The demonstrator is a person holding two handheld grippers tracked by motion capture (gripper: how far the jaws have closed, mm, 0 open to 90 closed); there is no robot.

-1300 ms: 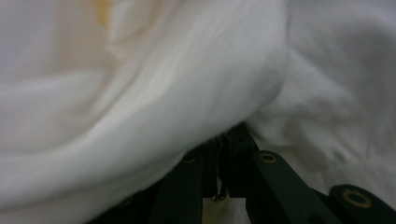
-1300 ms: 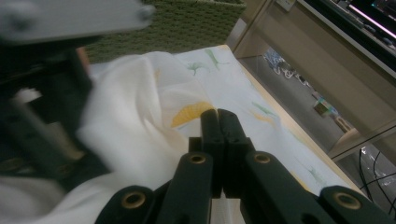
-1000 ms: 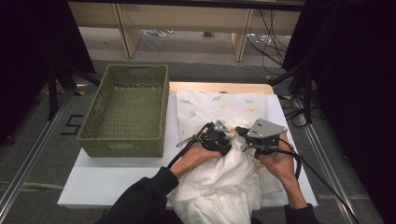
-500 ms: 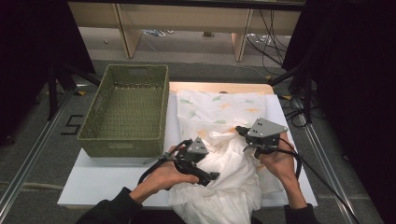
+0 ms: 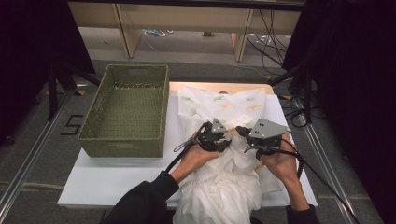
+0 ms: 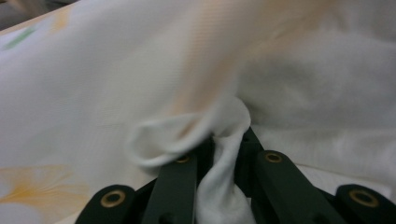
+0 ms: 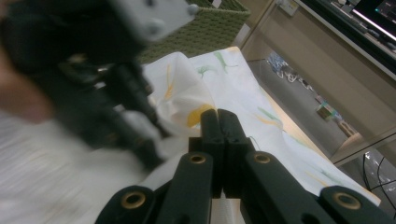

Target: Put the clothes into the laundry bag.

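A white cloth (image 5: pixel 219 105) printed with green and orange leaves lies crumpled on the white table board (image 5: pixel 116 182) and hangs over the near edge. My left gripper (image 5: pixel 224 139) sits at the cloth's middle. Its jaws have just been closing and now pinch a raised fold of the cloth (image 6: pixel 116 70), as the left gripper view (image 6: pixel 229 140) shows. Just to the right, my right gripper (image 5: pixel 240 130) hovers over the cloth with its jaws pressed together (image 7: pixel 219 121). I cannot tell whether a thin layer of cloth (image 7: pixel 243 79) is caught between them.
A green woven basket (image 5: pixel 122 145) stands on the board's left half, beside the cloth. Bare board lies in front of the basket. Beyond the table are wooden shelf legs and cables on the floor. Metal rails run along both sides.
My left gripper swung back toward the near left with jaws wide, then returned to the cloth's middle and closed on a fold. The right gripper stayed still and shut.
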